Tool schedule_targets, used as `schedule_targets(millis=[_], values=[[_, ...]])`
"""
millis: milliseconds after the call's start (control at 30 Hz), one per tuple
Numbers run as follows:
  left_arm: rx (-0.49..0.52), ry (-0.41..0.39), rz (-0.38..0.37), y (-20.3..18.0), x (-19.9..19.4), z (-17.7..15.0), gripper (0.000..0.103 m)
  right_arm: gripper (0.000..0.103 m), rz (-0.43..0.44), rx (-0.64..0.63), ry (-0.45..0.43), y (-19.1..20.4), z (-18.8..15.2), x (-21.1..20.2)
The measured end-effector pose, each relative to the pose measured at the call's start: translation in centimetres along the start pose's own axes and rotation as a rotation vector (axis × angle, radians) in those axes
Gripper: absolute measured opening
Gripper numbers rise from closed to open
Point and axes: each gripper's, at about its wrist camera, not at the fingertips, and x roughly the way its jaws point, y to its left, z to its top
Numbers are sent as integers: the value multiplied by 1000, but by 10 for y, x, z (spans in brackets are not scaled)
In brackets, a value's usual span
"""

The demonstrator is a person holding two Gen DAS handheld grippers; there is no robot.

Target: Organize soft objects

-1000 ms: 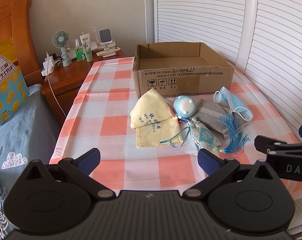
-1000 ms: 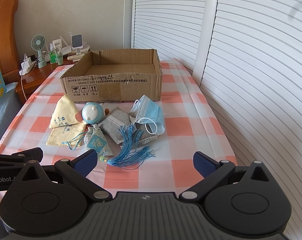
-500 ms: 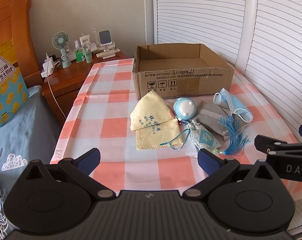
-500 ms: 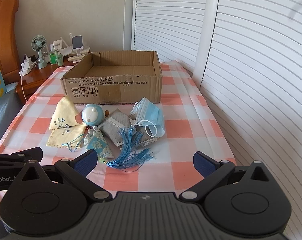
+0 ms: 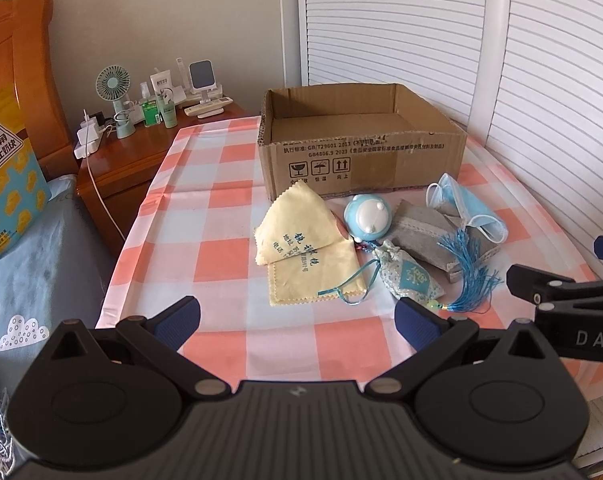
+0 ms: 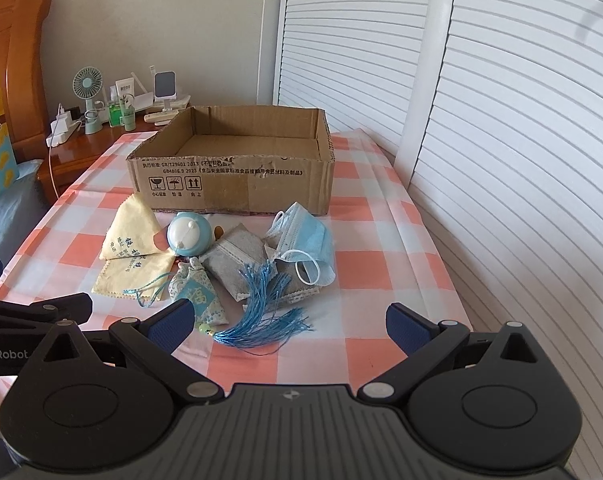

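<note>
I hold both hand-held grippers, left (image 5: 297,320) and right (image 6: 287,322), spread wide and empty, facing the sachet (image 6: 197,294) for the cardboard box (image 6: 237,184).

Open cardboard box (image 6: 237,184), upright at rear. Just before it, clustered: two yellow cloths (image 5: 301,240) overlapping, flat; round blue-white plush (image 6: 189,234); grey sachets (image 6: 237,258); crumpled blue face mask (image 6: 307,240); floral pouch (image 5: 407,278) with blue tassel (image 6: 261,312), nearest.
</note>
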Motion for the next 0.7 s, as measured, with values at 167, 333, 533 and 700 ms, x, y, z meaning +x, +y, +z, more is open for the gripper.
schedule_targets(millis=[167,333,533,700], values=[[19,5,-10,-1,7,2,103,103,16,-19,-12,0,1,4],[20,19,-23,-1,16,3,103,103,35,-35,-25,2,1,8],[37,33,-22,1,29,8,103,103,56,-51,-30,2,2,18],[51,46,2,7,45,20,103,103,62,-48,-23,-1,4,28]])
